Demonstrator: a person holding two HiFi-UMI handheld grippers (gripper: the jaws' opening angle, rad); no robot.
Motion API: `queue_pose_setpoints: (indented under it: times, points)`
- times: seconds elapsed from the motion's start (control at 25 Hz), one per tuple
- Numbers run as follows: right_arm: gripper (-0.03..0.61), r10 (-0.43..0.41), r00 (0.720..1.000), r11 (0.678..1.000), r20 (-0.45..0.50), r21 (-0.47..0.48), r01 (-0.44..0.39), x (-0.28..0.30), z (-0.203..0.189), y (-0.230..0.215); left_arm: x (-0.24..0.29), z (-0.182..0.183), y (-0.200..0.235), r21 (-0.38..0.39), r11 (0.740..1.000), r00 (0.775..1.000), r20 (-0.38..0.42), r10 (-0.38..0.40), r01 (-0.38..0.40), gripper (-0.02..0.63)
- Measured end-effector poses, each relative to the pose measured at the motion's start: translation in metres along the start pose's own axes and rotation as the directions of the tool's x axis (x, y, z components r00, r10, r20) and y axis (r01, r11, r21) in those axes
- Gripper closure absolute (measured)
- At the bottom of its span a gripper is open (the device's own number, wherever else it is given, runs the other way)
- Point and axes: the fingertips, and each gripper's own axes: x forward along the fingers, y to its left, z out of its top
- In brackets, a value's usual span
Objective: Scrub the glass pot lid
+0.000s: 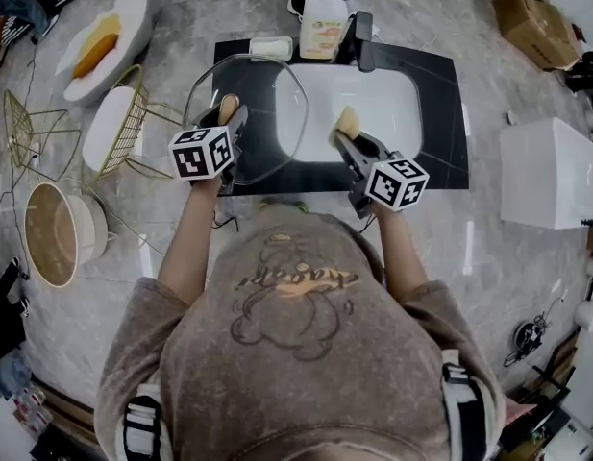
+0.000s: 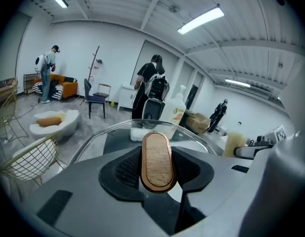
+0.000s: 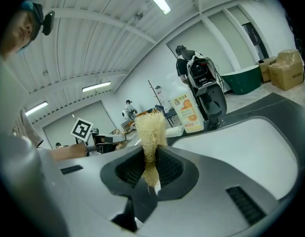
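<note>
While the person stands facing the black counter (image 1: 442, 113) with its white basin (image 1: 397, 104), both claws are held out over it, and each has something in it. The left gripper (image 1: 230, 115) is clamped on the wooden handle (image 2: 157, 159) of the glass pot lid (image 1: 277, 113): its own camera shows the two dark pads pressed against either side of that oval, copper-rimmed handle, with the clear glass spreading out beyond it. From above, the lid hangs across the counter's left edge, its right side reaching over the basin's left part, and its left rim lies close to a gold wire rack (image 1: 133, 128) standing beside the counter. The right gripper (image 1: 346, 131) is closed on a pale, fibrous scrubber (image 3: 151, 130), which is pinched thin between the pads and sticks out past them in a frayed tuft. That scrubber sits over the basin, just to the right of the lid, with a gap showing between the two. At the back of the counter stand a soap bottle (image 1: 325, 25) with an orange label and a small white block (image 1: 270, 48). Off to the left on the grey floor are a wooden bowl (image 1: 48, 236) and a white dish (image 1: 109, 51) with something orange in it
</note>
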Motion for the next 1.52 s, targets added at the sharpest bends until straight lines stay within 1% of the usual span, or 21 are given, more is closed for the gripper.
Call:
queue_pose_setpoints:
  times: [0.28,0.52,0.72,0.96,1.24,1.32,1.44,1.52]
  points:
    - [0.525,-0.008,1.000,1.000,0.005,0.011,0.008,-0.003,-0.002,0.004,0.038,-0.036,0.012,0.025,0.999,0.993,-0.114,0.026,-0.024,0.433]
    - [0.525,-0.032,0.999,0.999,0.004,0.020,0.032,-0.010,-0.007,0.004,0.064,-0.063,0.020,0.086,0.995,0.976,-0.209,0.057,-0.040,0.433]
    - [0.525,-0.059,0.998,0.998,0.006,0.036,0.059,-0.019,-0.011,-0.002,0.076,-0.081,0.024,0.143,0.988,0.961,-0.261,0.092,-0.056,0.433]
    - [0.525,-0.088,0.996,0.995,0.007,0.050,0.088,-0.028,-0.015,-0.007,0.083,-0.095,0.021,0.201,0.978,0.950,-0.291,0.114,-0.056,0.433]
    - [0.525,-0.087,0.996,0.995,-0.004,0.056,0.087,-0.027,-0.018,-0.009,0.086,-0.095,0.017,0.225,0.973,0.947,-0.297,0.119,-0.051,0.430]
    - [0.525,-0.081,0.997,0.995,-0.007,0.051,0.081,-0.024,-0.017,-0.008,0.084,-0.091,0.015,0.219,0.975,0.950,-0.296,0.102,-0.037,0.425]
    - [0.525,-0.065,0.998,0.997,-0.014,0.039,0.066,-0.019,-0.015,-0.006,0.078,-0.081,0.007,0.193,0.981,0.955,-0.292,0.049,0.009,0.383]
    - [0.525,-0.051,0.999,0.998,-0.017,0.031,0.051,-0.013,-0.013,-0.005,0.072,-0.070,0.002,0.192,0.981,0.961,-0.276,0.023,0.032,0.376]
